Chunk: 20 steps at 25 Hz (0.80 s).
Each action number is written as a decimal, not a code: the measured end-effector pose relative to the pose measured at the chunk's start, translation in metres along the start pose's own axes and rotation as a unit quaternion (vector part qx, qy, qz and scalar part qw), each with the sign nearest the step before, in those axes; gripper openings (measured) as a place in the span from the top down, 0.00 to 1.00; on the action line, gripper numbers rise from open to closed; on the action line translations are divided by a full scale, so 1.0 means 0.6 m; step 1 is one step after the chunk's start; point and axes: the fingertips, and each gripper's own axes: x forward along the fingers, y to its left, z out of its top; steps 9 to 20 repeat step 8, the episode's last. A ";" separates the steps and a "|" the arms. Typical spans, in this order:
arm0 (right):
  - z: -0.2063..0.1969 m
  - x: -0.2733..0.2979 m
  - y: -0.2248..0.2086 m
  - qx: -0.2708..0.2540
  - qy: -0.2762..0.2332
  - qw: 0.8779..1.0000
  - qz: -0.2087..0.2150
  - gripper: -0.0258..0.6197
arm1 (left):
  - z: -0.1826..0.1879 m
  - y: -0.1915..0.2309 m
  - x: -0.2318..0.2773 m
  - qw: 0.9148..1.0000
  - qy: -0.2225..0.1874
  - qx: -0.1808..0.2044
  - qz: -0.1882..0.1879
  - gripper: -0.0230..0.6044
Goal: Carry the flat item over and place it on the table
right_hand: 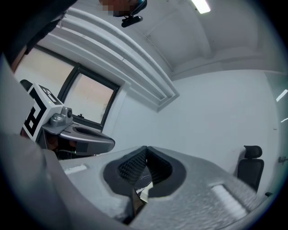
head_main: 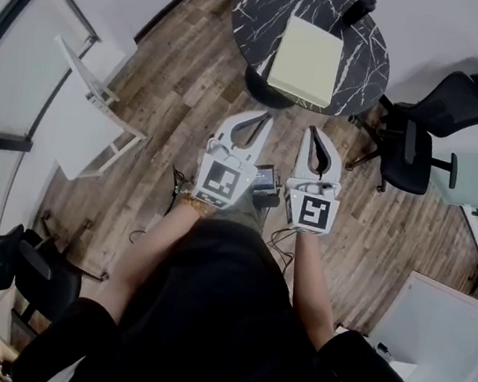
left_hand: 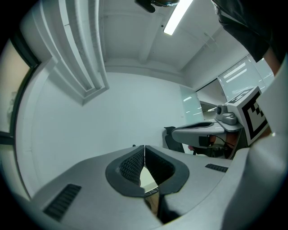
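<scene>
Seen from the head camera, a person stands on a wooden floor [head_main: 166, 86] facing a round black marble table [head_main: 259, 9].

The task's thing, a pale yellow flat square item [head_main: 306, 60], lies flat on that table, near its middle and toward the person's side. Nothing touches it. It appears to be set down already, so the carry looks finished.

The left gripper [head_main: 266, 117] and right gripper [head_main: 312, 131] are held side by side in front of the person's body. They sit just short of the table's near edge, tips aimed at it and well clear of the item. Each gripper's own view shows its ribbed pads pressed together with nothing between them. A sliver of marble and pale surface shows only through the gap below the pads, lying beyond them rather than held. Jaws together and pulled back probably mean the item was let go and both hands are free.

A small dark upright object [head_main: 364, 7] stands at the table's far right edge; what it is cannot be told. A black office chair [head_main: 429, 125] sits to the right of the table. A white folding stand [head_main: 93, 97] sits well to the table's left.
</scene>
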 end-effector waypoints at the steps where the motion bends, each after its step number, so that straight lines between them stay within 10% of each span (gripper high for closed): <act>1: -0.004 0.002 -0.004 0.001 0.002 1.000 0.000 0.96 | -0.002 0.000 0.004 1.000 0.002 0.000 0.000 0.95; 20: -0.036 0.037 -0.040 0.008 0.012 1.000 0.005 0.96 | -0.026 0.012 0.047 1.000 0.017 -0.003 0.002 0.95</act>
